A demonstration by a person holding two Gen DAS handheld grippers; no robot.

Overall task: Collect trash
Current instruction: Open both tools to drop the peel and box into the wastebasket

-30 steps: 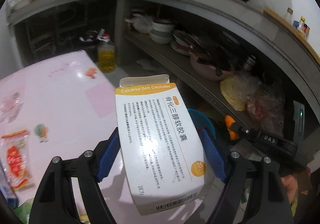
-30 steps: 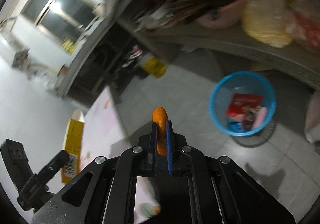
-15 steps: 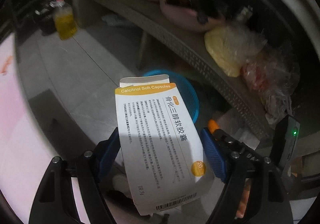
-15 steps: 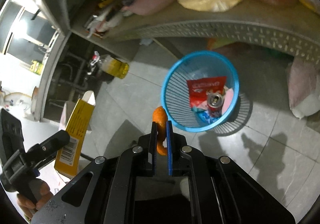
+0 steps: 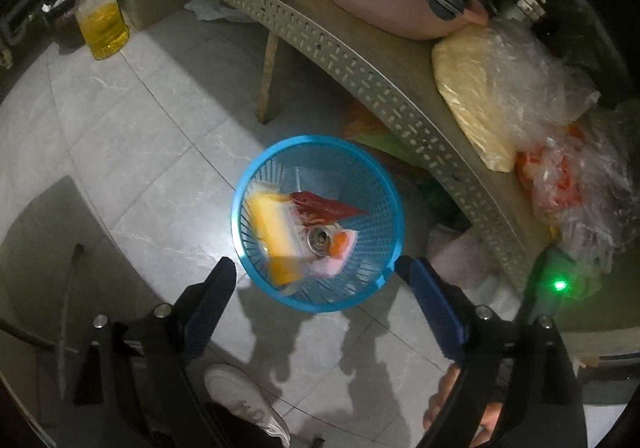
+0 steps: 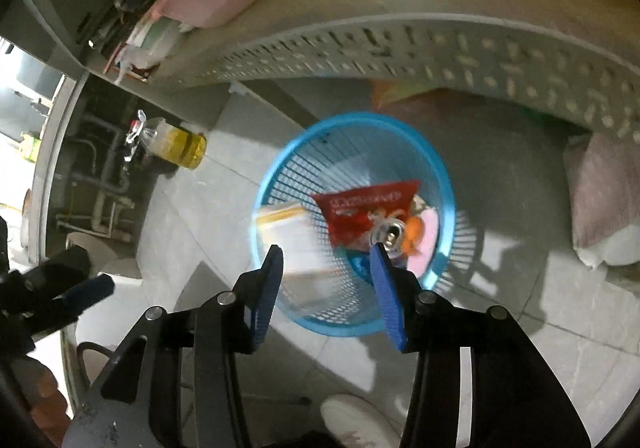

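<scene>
Below the left tongs [image 5: 316, 280], whose blue pads stand wide apart and empty, the blue basket [image 5: 394, 216] sits on the floor with the yellow-and-white box [image 5: 274, 232] blurred inside it, long axis running toward the camera, beside a red wrapper [image 5: 328, 206] and a can [image 5: 319, 237]. From the right wrist, the right tongs [image 6: 326, 268] are also spread with nothing between them, directly over the same basket [image 6: 444, 184]; the box [image 6: 294, 236] lies left of the wrapper [image 6: 368, 204], an orange scrap [image 6: 414, 234] right of the can [image 6: 386, 234]. Both tongs hang about equally near, so I judge both drops made.
</scene>
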